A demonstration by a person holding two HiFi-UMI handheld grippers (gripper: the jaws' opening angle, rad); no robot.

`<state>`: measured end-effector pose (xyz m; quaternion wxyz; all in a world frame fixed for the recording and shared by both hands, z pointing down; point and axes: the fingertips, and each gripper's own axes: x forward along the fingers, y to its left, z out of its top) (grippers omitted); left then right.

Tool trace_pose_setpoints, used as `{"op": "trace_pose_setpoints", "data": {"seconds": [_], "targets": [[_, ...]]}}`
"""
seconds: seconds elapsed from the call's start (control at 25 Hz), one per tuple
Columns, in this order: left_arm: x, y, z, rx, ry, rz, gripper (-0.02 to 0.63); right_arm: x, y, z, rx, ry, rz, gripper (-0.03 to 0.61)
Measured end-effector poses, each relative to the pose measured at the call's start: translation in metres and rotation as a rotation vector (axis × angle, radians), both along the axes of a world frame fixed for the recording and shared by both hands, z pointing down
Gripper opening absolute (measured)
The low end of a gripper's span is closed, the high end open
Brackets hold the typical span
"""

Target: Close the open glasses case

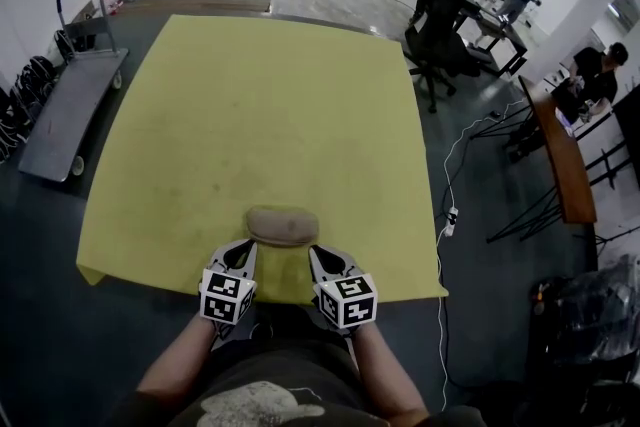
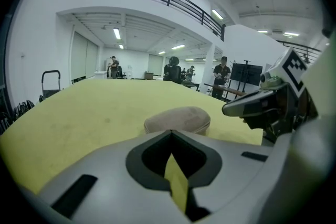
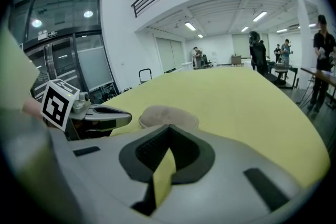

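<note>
A tan, rounded glasses case (image 1: pixel 283 225) lies on the yellow table (image 1: pixel 260 125) close to its front edge. It reads as one smooth mound with no gap showing (image 2: pixel 177 119) (image 3: pixel 168 115). My left gripper (image 1: pixel 246 249) sits just left of and behind the case, its jaws met at the tip with nothing between them (image 2: pixel 169 132). Mirroring it on the other side of the case, my right gripper (image 1: pixel 316 253) is also shut and empty (image 3: pixel 168 126). Neither gripper touches the case. Each gripper shows in the other's view: the right gripper (image 2: pixel 252 107), the left gripper (image 3: pixel 113 115).
A flat trolley (image 1: pixel 70 105) stands on the floor left of the table. An office chair (image 1: pixel 440 45) and a wooden desk (image 1: pixel 560 155) are to the right, with people working beyond. A cable with a power strip (image 1: pixel 450 215) lies by the table's right side.
</note>
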<state>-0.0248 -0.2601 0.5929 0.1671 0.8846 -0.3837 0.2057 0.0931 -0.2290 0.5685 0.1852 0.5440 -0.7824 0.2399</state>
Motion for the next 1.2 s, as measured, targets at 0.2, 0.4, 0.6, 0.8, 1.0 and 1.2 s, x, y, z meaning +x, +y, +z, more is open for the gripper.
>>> {"op": "trace_pose_setpoints", "data": {"seconds": [0.2, 0.4, 0.6, 0.8, 1.0, 1.2], "targets": [[-0.010, 0.025, -0.006, 0.009, 0.015, 0.016, 0.008, -0.010, 0.024, -0.004, 0.013, 0.003, 0.007, -0.011], [-0.019, 0.052, -0.014, 0.032, 0.068, 0.020, 0.008, -0.017, 0.055, -0.001, 0.019, 0.008, 0.036, -0.012], [-0.023, 0.077, -0.015, 0.004, 0.125, 0.033, 0.008, -0.023, 0.079, 0.006, -0.002, 0.004, 0.069, -0.012], [-0.027, 0.097, -0.011, -0.033, 0.131, 0.043, 0.008, -0.025, 0.098, -0.003, -0.004, -0.006, 0.089, -0.011], [-0.022, 0.106, -0.019, -0.016, 0.134, 0.050, 0.008, -0.022, 0.108, -0.002, -0.008, -0.010, 0.092, -0.012], [-0.014, 0.115, -0.026, 0.022, 0.134, 0.031, 0.008, -0.021, 0.118, -0.008, 0.026, -0.022, 0.063, -0.011]]}}
